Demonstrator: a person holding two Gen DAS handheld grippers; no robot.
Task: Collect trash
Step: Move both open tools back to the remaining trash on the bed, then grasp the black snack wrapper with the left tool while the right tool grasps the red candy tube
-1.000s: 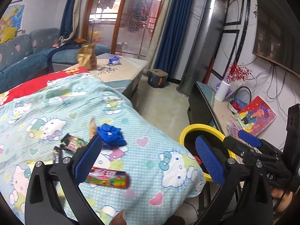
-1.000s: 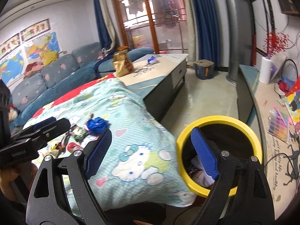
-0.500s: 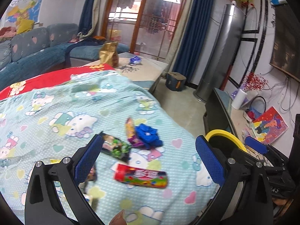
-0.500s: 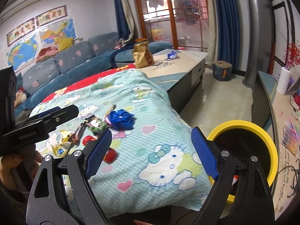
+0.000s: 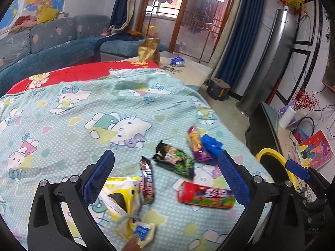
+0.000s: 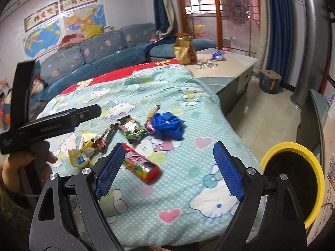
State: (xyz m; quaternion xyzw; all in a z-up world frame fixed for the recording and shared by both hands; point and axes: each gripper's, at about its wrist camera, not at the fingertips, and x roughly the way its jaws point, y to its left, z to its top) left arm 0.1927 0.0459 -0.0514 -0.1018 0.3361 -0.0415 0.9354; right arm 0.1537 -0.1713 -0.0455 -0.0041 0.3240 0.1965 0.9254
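Observation:
Several pieces of trash lie on the light blue cartoon blanket [image 5: 62,125]: a red candy tube [image 5: 206,196], a black-and-green wrapper [image 5: 173,161], a dark bar wrapper [image 5: 146,182], a crumpled yellow wrapper [image 5: 123,200], a purple wrapper [image 5: 195,144] and a blue crumpled wad [image 5: 211,146]. My left gripper [image 5: 165,153] hangs open above them, nothing between its pads. My right gripper [image 6: 169,146] is open too, over the blanket beside the red tube [image 6: 142,164], with the blue wad [image 6: 167,125] beyond. A yellow-rimmed bin [image 6: 293,148] stands off the blanket's right edge.
A gold bag [image 6: 185,51] and a small blue wrapper [image 6: 218,55] sit on the low table behind the blanket. A blue sofa [image 5: 52,46] runs along the left. A dark TV stand [image 5: 263,125], a tall grey unit [image 5: 270,62] and a floor box [image 6: 270,81] are on the right.
Both views have swung left, away from the yellow bin and over the trash on the blanket. The bin has slid to the right edge. Both grippers stay open.

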